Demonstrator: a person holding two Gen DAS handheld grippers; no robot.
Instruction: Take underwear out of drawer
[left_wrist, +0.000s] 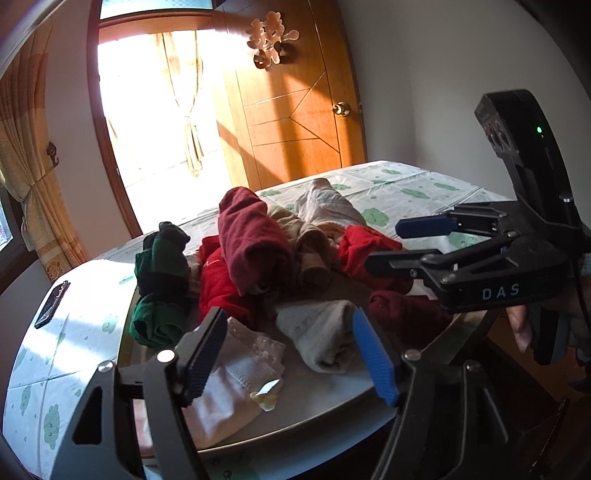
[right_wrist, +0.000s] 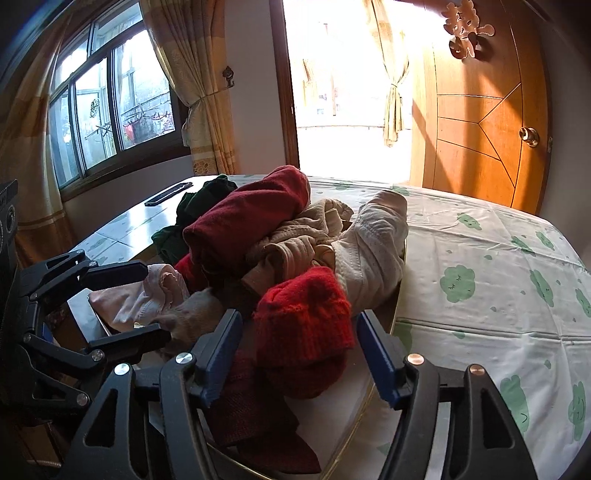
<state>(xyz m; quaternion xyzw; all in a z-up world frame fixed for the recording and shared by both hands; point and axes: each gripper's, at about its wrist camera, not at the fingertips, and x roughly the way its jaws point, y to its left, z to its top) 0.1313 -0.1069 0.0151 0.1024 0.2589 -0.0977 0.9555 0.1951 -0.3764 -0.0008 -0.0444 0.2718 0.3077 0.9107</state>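
Bed (right_wrist: 480, 258): white cover printed with green clouds; it carries the drawer.
Drawer (left_wrist: 332, 402): shallow, pale-floored tray with a thin metallic rim, lying on the bed in front of both claws.
Underwear pile (right_wrist: 280, 236): heaped inside the drawer, rising well above its rim; soft, light, limp cloth that should sag and drag neighbours along when lifted.
Dark red piece (right_wrist: 247, 218): folded, sitting on top of the heap; probably the freest to lift. Pinch a raised fold, not a flat face.
Bright red knit (right_wrist: 306, 314): thick, ribbed, nearest the right claw; grippy, unlikely to slip.
Beige and cream pieces (right_wrist: 369, 254): crumpled and tangled together; likely to come up in a clump.
Green piece (left_wrist: 162, 288): rolled, at the left edge of the heap.
Pale pink piece (left_wrist: 229, 391): thin, with a stitched hem, flat on the drawer floor by the left claw.
Left claw (left_wrist: 291, 358): jaws apart, empty, over the drawer's near edge.
Right claw (right_wrist: 299, 369): jaws apart, empty, just before the red knit.
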